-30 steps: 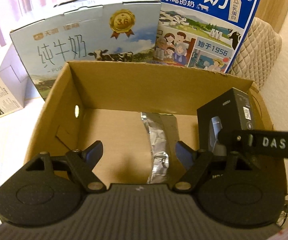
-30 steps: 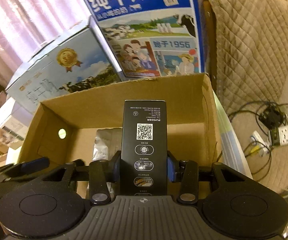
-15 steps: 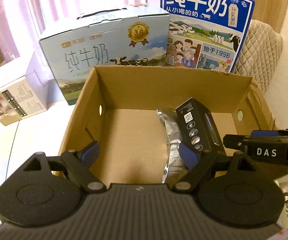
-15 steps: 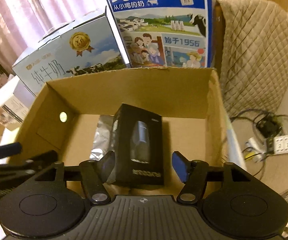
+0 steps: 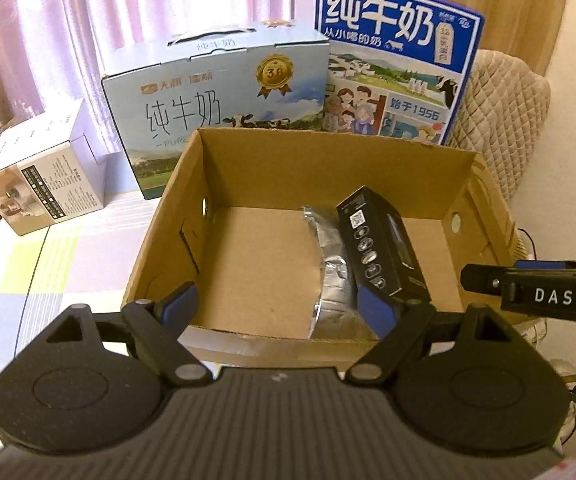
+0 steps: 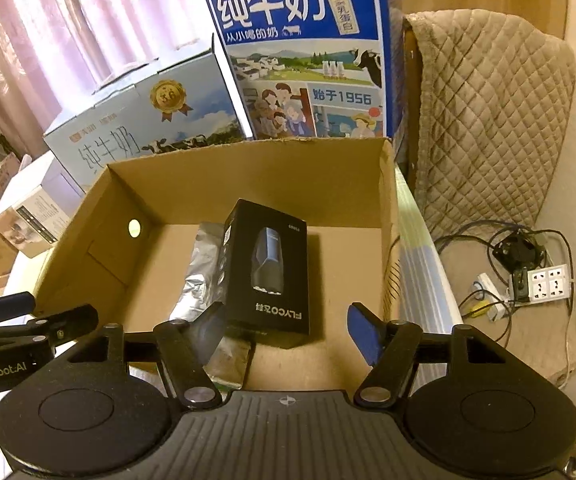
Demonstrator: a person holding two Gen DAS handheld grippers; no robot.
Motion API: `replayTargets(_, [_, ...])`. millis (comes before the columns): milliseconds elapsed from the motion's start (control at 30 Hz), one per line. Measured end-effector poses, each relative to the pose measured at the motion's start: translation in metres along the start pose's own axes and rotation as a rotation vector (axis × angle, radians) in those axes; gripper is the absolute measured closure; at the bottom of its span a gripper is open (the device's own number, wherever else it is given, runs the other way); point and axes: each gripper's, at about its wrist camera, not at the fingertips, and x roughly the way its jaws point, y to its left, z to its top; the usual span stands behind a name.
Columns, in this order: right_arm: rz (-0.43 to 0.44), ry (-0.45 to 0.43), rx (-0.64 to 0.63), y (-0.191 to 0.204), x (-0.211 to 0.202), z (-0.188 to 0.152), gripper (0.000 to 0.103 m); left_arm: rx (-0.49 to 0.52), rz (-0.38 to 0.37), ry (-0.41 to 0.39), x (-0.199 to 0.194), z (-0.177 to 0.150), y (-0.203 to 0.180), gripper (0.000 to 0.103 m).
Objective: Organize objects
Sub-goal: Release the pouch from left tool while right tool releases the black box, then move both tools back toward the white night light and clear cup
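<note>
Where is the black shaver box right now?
In both wrist views the black shaver box lies inside the open cardboard box, leaning on the silver foil pouch at its left, just ahead of the open right gripper.

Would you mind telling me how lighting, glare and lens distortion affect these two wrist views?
Left wrist view: fisheye bends the cardboard box rim; the foil pouch glints; curtains are backlit. Right wrist view: dark vignette corners; the black box casts a shadow on the box floor; lettering stays readable.

Cardboard box point(image 5: 191, 184) left half bare; black carton point(image 5: 380, 240), foil pouch point(image 5: 328, 248) fill right
</note>
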Motion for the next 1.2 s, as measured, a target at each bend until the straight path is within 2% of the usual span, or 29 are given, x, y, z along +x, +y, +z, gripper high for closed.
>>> replayTargets(500, [-0.038,-0.066,0.026,0.024,-0.064,-0.032,0.038,0.008,-0.085,-0.073,-0.054,-0.017,0.011,0.019])
replayTargets(733, [-0.06,-0.089,0.066,0.04,-0.093,-0.057,0.038,0.016,-0.125,-0.082,-0.077,-0.036,0.031,0.019])
replayTargets(1200, [-0.033,-0.138,0.111,0.058,-0.146,-0.116,0.038,0.008,-0.165,-0.079,-0.117,-0.075,0.069,0.019])
